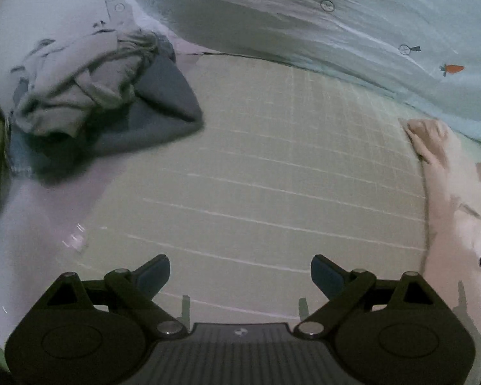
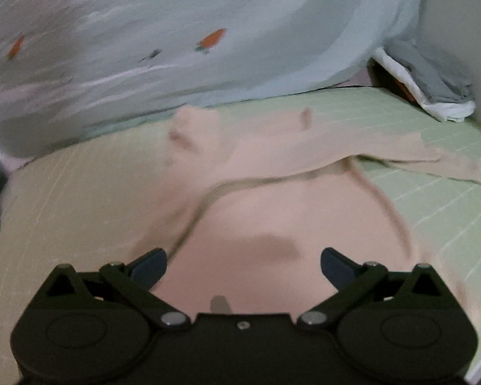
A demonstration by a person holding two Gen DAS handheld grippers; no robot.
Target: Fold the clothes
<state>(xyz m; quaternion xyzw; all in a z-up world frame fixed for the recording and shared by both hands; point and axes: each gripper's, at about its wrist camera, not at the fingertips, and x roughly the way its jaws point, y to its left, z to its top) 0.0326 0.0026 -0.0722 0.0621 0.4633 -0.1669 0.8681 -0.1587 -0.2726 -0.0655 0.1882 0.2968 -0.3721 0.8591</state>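
From the left wrist, the left gripper (image 1: pixel 240 276) hangs over the bare middle of the mat (image 1: pixel 272 176), its fingers (image 1: pixel 153 272) spread wide with nothing between them, pointing toward the far edge where a pale blue quilt (image 1: pixel 304 32) is bunched. At the far left lies a heap (image 1: pixel 92 106) of crumpled grey and blue clothes (only this view shows it in full). The pink top (image 1: pixel 449 208) appears here just as a strip along the right edge, lying on the mat, apart from the gripper. A small dark part at the right rim cannot be told. From the right wrist, the right gripper (image 2: pixel 243 266) sits low over the pink top (image 2: pixel 272 224), fingers (image 2: pixel 150 266) wide apart and clamping nothing; the cloth lies beneath and between them, though whether they touch it cannot be told through the blur. This view shows the top spread across the green lined mat (image 2: pixel 433 208), with a sleeve running out to the right and a seam curving across the body. The quilt (image 2: pixel 176 48), printed with small carrots, rises behind, and a folded pile (image 2: pixel 433 89) of grey and white cloth sits in the far right corner against the wall (image 2: pixel 459 32).
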